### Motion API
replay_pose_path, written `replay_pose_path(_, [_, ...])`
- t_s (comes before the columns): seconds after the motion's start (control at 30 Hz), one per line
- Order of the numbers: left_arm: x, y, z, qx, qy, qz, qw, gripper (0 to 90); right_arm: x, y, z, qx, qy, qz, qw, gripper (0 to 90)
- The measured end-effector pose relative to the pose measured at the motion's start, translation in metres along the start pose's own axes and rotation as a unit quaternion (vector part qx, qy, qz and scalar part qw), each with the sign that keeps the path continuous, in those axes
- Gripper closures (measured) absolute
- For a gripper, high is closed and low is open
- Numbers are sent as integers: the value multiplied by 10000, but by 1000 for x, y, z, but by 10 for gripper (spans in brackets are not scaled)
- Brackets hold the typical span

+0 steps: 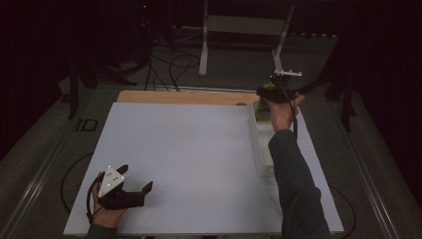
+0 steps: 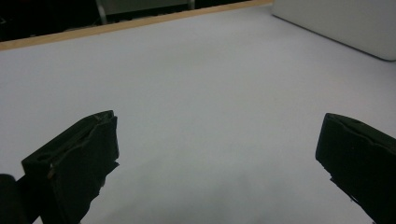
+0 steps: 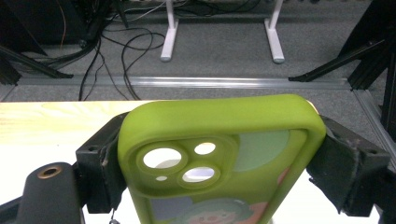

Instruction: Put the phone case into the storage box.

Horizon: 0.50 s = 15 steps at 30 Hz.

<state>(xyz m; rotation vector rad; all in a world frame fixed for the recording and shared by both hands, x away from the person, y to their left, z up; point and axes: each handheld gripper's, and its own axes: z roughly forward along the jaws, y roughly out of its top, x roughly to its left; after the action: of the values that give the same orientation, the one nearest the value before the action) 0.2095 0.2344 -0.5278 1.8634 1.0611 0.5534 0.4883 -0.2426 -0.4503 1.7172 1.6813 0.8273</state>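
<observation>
Matt green, rubbery-looking phone case [image 3: 219, 154], smooth; white worktop [image 1: 189, 159] smooth w/ pale wood edge strip [image 1: 186, 97] behind; white plastic bin [image 1: 263, 149] beside case.

The left hand [image 1: 105, 211] is resting low at the near left, its black two-jaw left gripper [image 1: 135, 186] gaping wide with nothing between the jaws. The right arm is stretching far forward, its black right gripper [image 3: 215, 154] clamping something.

Black two-jaw left tool [image 1: 135, 185] (grey three-cornered plate on top); dark sleeve [image 1: 294, 184].
</observation>
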Motion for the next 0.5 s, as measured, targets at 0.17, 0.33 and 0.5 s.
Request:
replay_pose_path(0.17, [0, 0, 0, -5, 2, 9, 10000, 0, 3, -5, 3, 59, -16, -7, 10000, 156])
replay_pose_path(0.33, [0, 0, 0, -9, 2, 8, 10000, 0, 3, -8, 6, 92, -68, -41, 9999, 156])
replay_pose_path(0.5, [0, 0, 0, -1, 1, 14, 10000, 0, 2, -12, 9, 151, -95, -13, 9998, 156])
